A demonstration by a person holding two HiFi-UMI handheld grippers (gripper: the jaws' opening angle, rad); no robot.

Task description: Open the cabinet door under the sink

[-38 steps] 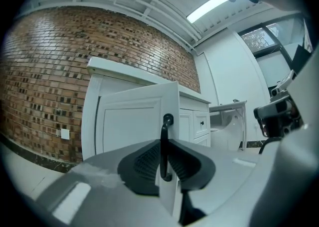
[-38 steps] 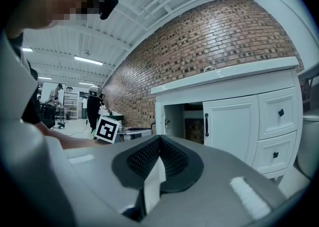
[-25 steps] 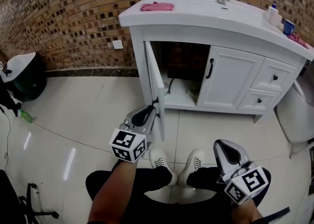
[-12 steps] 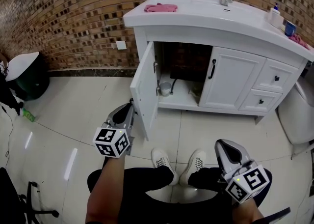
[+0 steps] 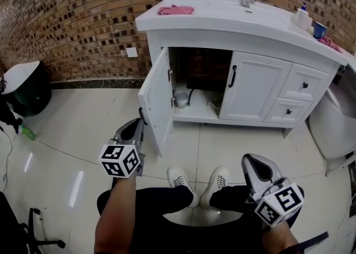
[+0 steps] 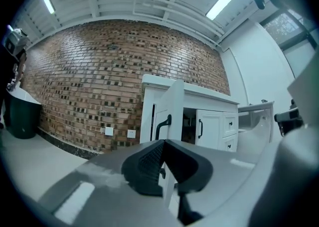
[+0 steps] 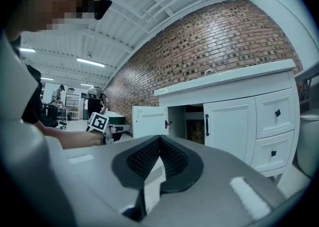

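a washroom — sink vanity (image 5: pixel 245 31), brick wall (image 5: pixel 83 8), tiled floor (image 5: pixel 83 130).

white fixture (image 5: pixel 334 130): cut by right edge | cabinet (image 5: pixel 253 94) contents (image 5: pixel 181 99): too dim to tell

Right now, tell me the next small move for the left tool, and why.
Probably draw the left tool back, clear of the cabinet door. The door stands swung wide open, and in the left gripper view its black handle sits above the closed jaws, not between them, so nothing remains to pull.
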